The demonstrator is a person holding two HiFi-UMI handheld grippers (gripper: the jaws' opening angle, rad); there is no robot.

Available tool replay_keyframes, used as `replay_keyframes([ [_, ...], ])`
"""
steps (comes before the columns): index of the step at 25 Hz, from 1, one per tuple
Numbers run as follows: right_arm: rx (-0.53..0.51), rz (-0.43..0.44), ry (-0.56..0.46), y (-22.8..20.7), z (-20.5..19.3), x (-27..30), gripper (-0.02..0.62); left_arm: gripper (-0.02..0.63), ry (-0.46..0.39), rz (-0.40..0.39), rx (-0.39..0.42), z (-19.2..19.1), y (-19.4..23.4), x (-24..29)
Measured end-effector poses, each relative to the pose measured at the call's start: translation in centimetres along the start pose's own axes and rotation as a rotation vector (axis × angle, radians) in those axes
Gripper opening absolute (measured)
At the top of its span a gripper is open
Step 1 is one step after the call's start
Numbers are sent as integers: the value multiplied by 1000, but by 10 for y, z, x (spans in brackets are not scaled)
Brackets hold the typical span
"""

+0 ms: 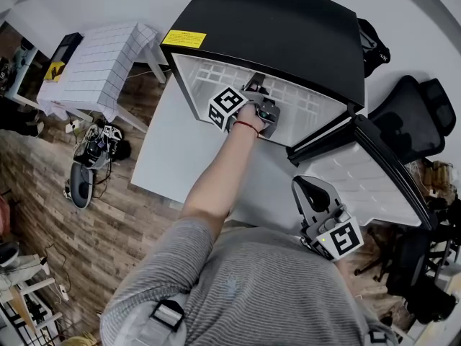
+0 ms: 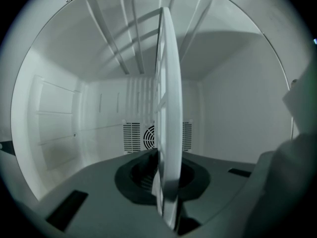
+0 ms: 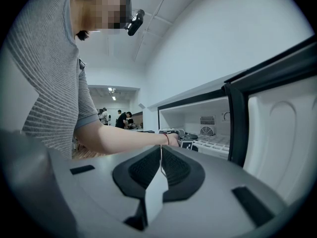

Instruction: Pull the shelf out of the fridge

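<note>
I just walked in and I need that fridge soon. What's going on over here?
A person is working at the open fridge with a handheld gripper in each hand. The left gripper reaches inside, its jaws closed on the front edge of the white shelf, which looks to sit inside the compartment, not yet pulled out. The right gripper hangs back by the open door, jaws together and holding nothing.

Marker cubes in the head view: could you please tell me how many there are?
2. One marker cube sits on the left gripper at the fridge shelf; the other on the right gripper, beside the open door. None seems hidden.
</note>
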State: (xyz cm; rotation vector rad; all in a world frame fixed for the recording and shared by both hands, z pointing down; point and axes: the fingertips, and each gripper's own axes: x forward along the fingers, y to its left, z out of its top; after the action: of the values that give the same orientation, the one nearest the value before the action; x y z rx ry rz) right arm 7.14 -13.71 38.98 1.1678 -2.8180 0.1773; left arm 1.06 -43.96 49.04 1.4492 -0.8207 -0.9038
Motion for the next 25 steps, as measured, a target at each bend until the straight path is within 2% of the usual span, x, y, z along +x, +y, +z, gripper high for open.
replay_keyframes([
  [14, -2, -2, -3, 7, -2, -5, 17, 37, -11, 21, -9, 2, 2, -2],
  [25, -11, 19, -8, 19, 2, 0, 17, 35, -2, 6, -12, -1, -2, -14],
])
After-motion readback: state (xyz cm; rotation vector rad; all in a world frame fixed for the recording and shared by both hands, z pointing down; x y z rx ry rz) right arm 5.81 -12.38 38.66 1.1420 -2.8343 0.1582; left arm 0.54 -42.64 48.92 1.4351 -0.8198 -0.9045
